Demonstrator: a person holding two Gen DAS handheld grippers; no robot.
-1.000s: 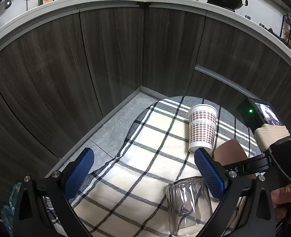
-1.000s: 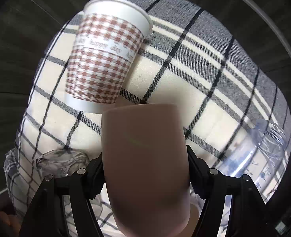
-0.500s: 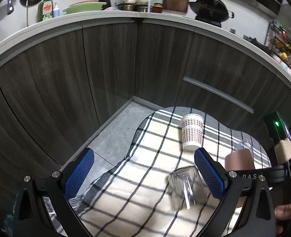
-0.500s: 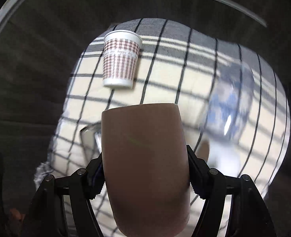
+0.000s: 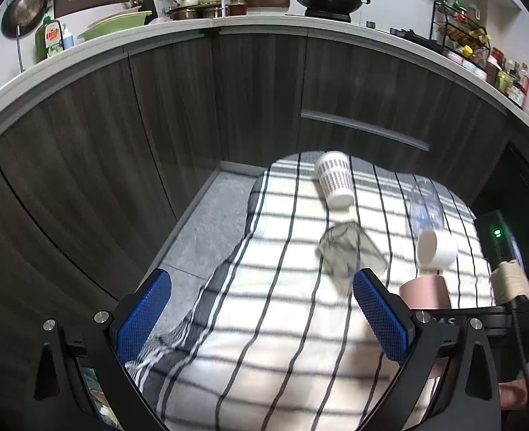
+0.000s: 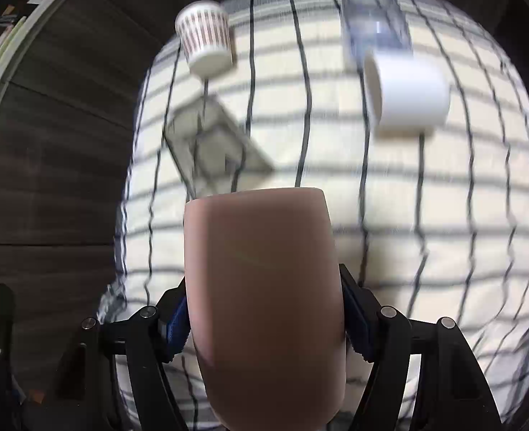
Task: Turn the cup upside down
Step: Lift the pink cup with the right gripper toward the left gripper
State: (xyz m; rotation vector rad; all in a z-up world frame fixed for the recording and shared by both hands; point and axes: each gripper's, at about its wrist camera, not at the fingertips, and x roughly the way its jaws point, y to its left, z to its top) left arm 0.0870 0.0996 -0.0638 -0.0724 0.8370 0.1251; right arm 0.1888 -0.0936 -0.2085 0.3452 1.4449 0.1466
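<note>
Two tools hover above the cloth (image 5: 282, 341): right tool (image 6: 264, 323) pinching pink cup (image 6: 264, 305), left tool (image 5: 261, 316) spread.

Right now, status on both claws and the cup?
Right claw shut on pink cup, held above the plaid cloth. Left claw open, empty. Checked paper cup, glass, white cup below.

Right gripper (image 6: 264, 318): jaws clamped on the sides of a pink cup (image 6: 264, 287), held above a checked cloth (image 6: 426, 215). Checked paper cup (image 6: 207, 41) at eleven o'clock; white cup (image 6: 408, 93) on its side at one o'clock; clear glass (image 6: 210, 147), blurred, at ten o'clock.
</note>
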